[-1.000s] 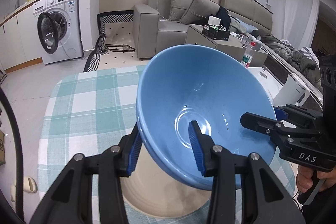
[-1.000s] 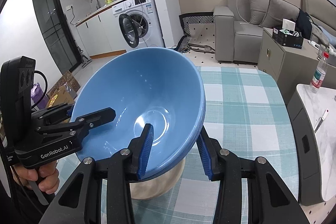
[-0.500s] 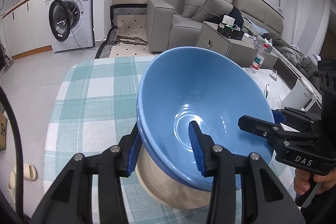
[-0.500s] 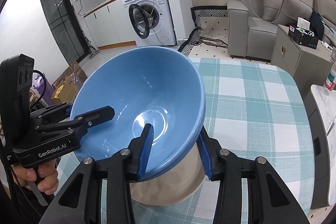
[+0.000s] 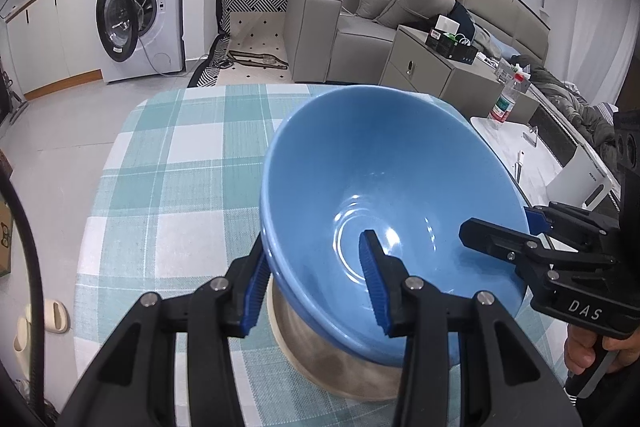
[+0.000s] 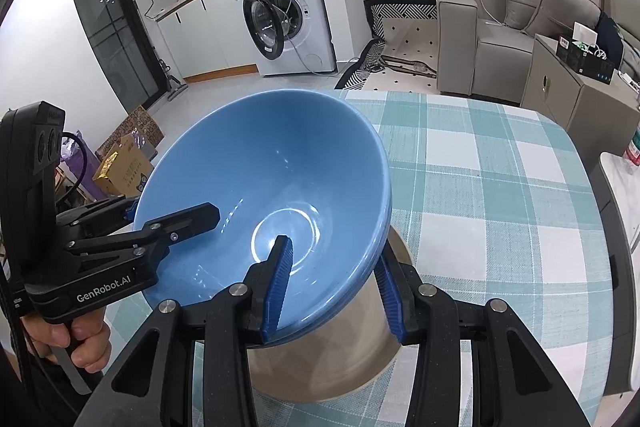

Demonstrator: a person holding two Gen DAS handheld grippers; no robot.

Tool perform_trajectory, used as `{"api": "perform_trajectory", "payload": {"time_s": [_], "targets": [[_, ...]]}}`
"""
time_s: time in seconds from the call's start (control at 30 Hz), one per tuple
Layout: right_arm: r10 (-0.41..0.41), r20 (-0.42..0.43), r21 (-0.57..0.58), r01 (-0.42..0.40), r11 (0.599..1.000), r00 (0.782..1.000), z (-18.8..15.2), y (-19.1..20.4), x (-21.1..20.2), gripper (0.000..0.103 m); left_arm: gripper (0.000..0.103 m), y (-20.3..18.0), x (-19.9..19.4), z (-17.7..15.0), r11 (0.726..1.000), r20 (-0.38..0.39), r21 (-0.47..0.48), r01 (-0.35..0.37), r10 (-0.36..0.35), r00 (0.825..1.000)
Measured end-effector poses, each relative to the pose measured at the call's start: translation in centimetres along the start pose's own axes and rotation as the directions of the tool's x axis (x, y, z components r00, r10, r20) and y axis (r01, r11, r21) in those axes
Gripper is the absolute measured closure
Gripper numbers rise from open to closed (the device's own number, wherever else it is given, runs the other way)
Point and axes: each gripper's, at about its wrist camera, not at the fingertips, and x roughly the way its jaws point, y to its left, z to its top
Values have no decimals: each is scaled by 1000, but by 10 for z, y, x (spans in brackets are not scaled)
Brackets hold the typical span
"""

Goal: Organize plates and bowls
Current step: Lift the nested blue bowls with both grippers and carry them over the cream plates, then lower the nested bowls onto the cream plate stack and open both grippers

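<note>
Gripped at opposite rims, the blue bowl (image 5: 384,195) sinks closer to the beige bowl (image 6: 320,359) beneath it, and more of the checked table (image 5: 172,163) comes into view.

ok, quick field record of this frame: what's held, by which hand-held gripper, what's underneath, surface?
held: blue bowl
left hand-held gripper: clamped on the bowl's rim, one pad inside, one outside
right hand-held gripper: clamped on the opposite rim, same way
bowl pose: tilted
underneath: beige bowl or pot, mostly hidden; contact cannot be told
surface: table with teal checked cloth
</note>
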Motion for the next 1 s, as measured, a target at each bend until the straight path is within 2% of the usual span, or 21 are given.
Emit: {"api": "perform_trajectory", "payload": {"time_s": [0.47, 1.0], "targets": [[-17, -24, 6, 17, 1000, 1000, -5, -5, 10, 61, 60, 3, 27, -5, 1000, -49, -5, 0, 0, 999], [-23, -14, 11, 24, 1000, 1000, -5, -8, 12, 61, 60, -3, 32, -1, 999, -45, 26, -28, 29, 999]]}}
